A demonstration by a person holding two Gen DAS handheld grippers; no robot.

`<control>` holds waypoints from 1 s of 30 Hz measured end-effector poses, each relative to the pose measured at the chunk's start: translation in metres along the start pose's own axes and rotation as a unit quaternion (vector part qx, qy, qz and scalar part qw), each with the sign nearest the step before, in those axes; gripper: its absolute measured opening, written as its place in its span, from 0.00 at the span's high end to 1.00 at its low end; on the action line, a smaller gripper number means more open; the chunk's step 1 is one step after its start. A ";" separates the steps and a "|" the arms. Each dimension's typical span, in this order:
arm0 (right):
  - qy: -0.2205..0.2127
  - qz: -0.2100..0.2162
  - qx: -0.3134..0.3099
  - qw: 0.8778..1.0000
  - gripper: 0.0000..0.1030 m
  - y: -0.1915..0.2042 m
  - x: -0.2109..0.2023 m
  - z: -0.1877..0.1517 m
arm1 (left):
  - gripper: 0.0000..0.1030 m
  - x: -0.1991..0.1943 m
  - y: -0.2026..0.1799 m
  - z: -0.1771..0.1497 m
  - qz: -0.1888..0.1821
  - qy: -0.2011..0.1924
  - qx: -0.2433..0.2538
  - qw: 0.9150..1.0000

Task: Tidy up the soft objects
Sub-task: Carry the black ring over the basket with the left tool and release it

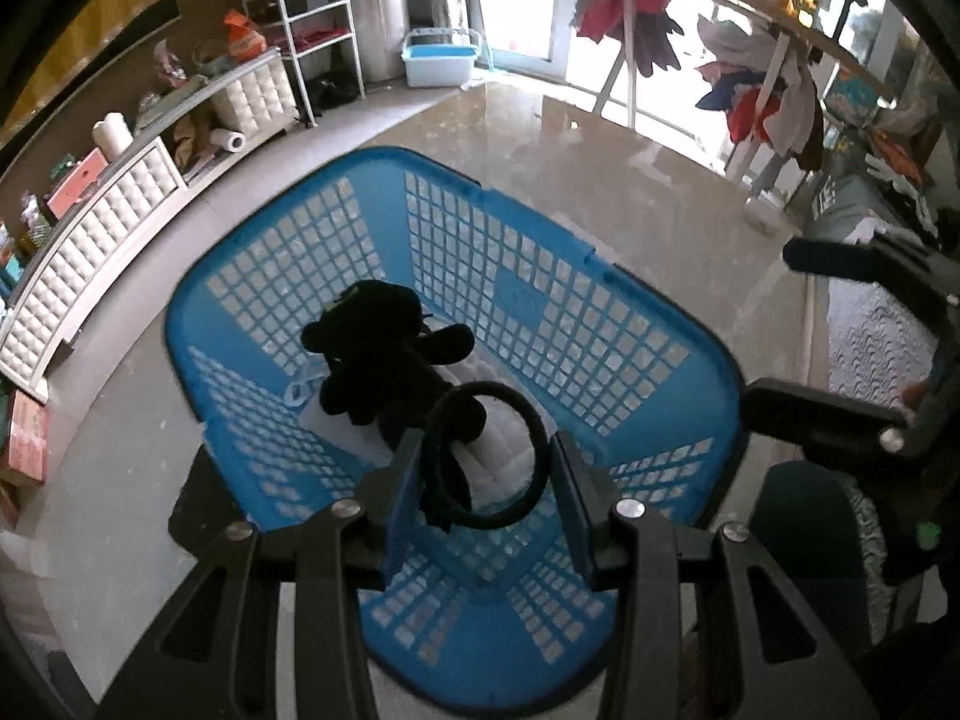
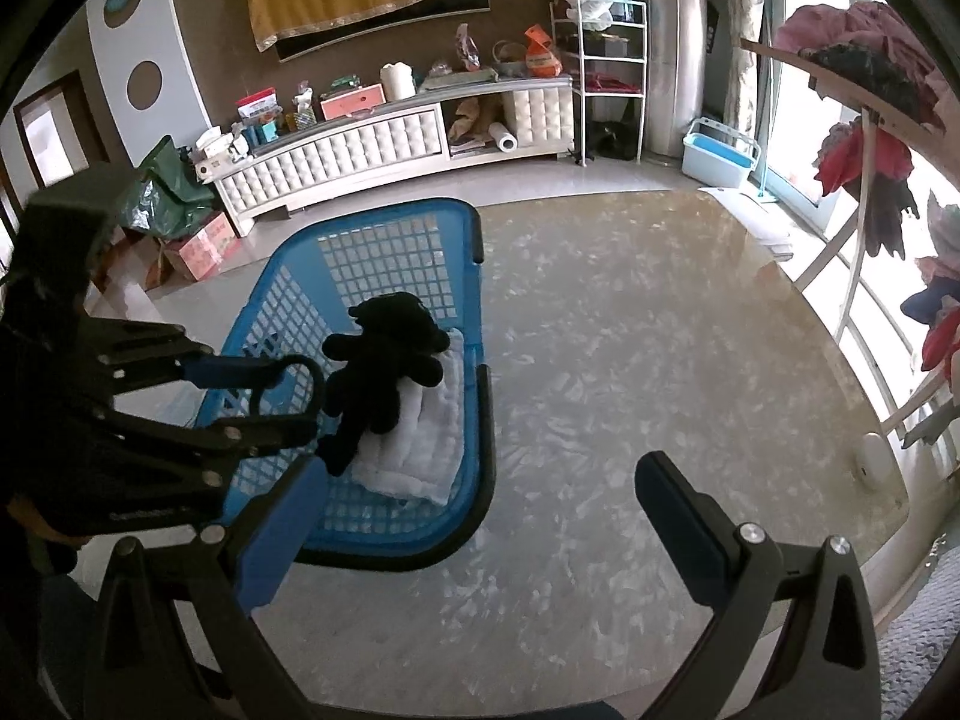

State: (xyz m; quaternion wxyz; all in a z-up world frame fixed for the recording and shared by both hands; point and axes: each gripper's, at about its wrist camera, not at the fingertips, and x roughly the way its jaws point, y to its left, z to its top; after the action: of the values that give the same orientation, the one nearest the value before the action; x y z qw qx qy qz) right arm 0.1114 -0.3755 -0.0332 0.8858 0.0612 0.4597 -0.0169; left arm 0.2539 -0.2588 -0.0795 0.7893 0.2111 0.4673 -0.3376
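The left gripper [image 1: 489, 480] pinches a black ring-shaped soft object [image 1: 486, 456], a loop with a limp dark tail hanging from it, between its two blue-padded fingers [image 1: 402, 492]; the loop spans the gap from pad to pad, and the gripper points steeply down over the near end of a blue plastic laundry basket [image 1: 660, 324]. In the right wrist view the same gripper [image 2: 288, 396] comes in from the left with the ring [image 2: 294, 387] held just above the basket's [image 2: 474, 396] left rim. Inside the basket, a black plush toy [image 1: 384, 366] lies sprawled on a folded white quilted cloth [image 1: 510, 456] that covers the basket's floor toward the near end; the ring hangs just over the toy's lower part, and whether they touch cannot be told. The right gripper [image 2: 474, 510] has its fingers spread wide with nothing between them, its left finger [image 2: 270, 534] over the basket's near corner and its right finger over bare, glossy floor [image 2: 630, 330]. The basket stands on that floor. Beyond it, along the far wall, runs a low white tufted cabinet [image 2: 360, 144] crowded with boxes and bags, and a drying rack [image 1: 750, 60] hung with clothes stands by bright windows.
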 end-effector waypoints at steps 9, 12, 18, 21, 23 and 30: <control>0.014 -0.007 0.001 1.000 0.00 -0.007 0.015 0.005 | 0.62 0.025 0.000 0.003 -0.004 0.023 0.010 1.000; 0.020 -0.004 0.002 1.000 0.00 -0.008 0.019 0.005 | 0.62 0.026 0.000 0.003 -0.005 0.021 0.011 1.000; 0.029 -0.003 0.002 1.000 0.00 -0.008 0.022 0.004 | 0.62 0.032 -0.002 0.004 -0.001 0.025 0.014 1.000; 0.031 -0.001 0.002 1.000 0.00 -0.010 0.022 0.004 | 0.60 0.036 -0.002 0.004 0.003 0.028 0.014 1.000; 0.033 0.000 0.002 0.999 0.00 -0.011 0.023 0.004 | 0.54 0.035 -0.002 0.004 0.002 0.026 0.012 1.000; 0.033 0.007 0.005 0.999 0.00 -0.009 0.019 0.003 | 0.23 0.013 -0.002 0.004 0.018 -0.001 0.012 1.000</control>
State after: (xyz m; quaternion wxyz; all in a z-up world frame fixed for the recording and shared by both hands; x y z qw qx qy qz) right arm 0.1240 -0.3847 -0.0477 0.8700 0.0697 0.4880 -0.0108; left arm 0.2587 -0.2672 -0.0897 0.7934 0.2286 0.4581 -0.3291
